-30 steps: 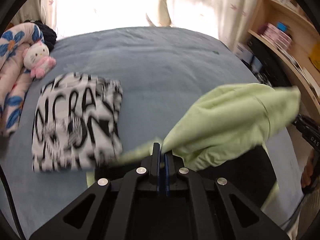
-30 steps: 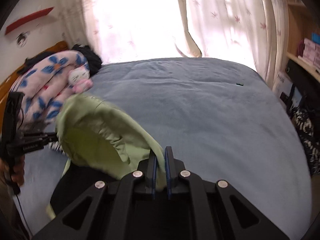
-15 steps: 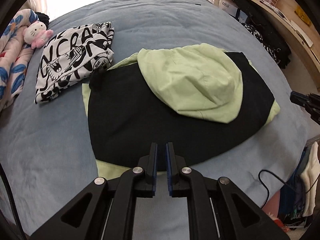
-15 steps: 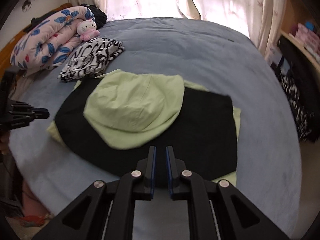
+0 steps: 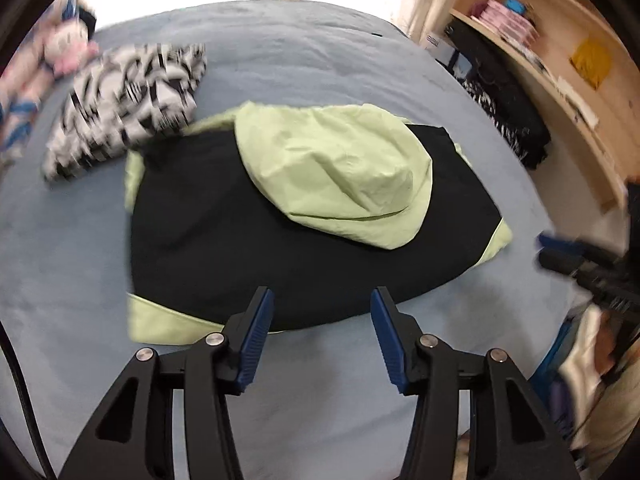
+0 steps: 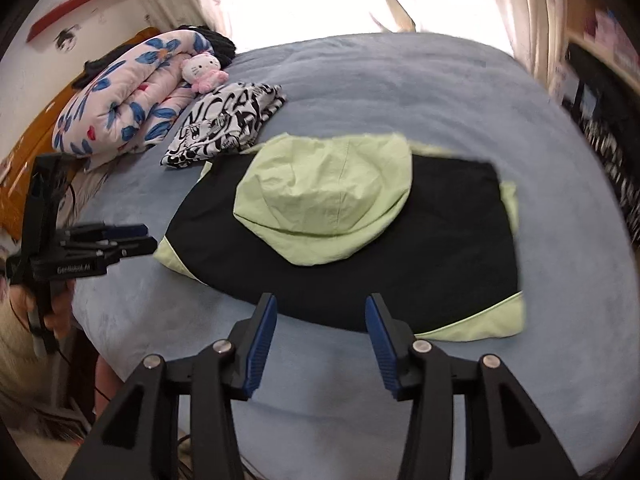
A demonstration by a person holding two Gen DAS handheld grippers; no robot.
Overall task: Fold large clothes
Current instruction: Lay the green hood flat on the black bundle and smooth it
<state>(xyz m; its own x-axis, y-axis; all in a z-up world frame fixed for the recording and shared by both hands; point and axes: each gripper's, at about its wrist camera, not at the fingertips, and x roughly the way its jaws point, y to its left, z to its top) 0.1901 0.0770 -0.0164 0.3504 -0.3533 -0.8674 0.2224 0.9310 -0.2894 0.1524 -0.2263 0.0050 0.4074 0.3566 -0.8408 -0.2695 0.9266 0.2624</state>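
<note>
On the blue bed (image 5: 320, 72) lies the hoodie (image 5: 224, 216), folded into a black block with pale green edges, and its green hood (image 5: 340, 176) is laid flat across the top of it. Here's the left gripper (image 5: 322, 300), poised over the hoodie's near edge, jaws spread wide, nothing between the blue pads (image 5: 256, 332). It points straight ahead and tilts down at the fabric, fingertips above the black hem, not touching it as far as one can tell.

Over to the right gripper (image 6: 320, 306), same story: jaws wide apart, empty, aimed down at the near hem of the hoodie (image 6: 400, 240) from the bed's edge. The hood (image 6: 324, 204) sits just ahead of it, a little crumpled, its rounded tip pointing back toward the camera.

From the right view you catch the left gripper (image 6: 120, 238) side-on at far left, held level out over the bed's side, a hand (image 6: 48, 304) wrapped around its handle below. From the left view the right gripper (image 5: 556, 248) pokes in from the right edge, blurred.

Beyond the hoodie, a folded black-and-white garment (image 6: 228, 124) rests just beside its far left corner. Behind that sit a floral quilt (image 6: 120, 108) and a small plush cat (image 6: 202, 70).
</note>
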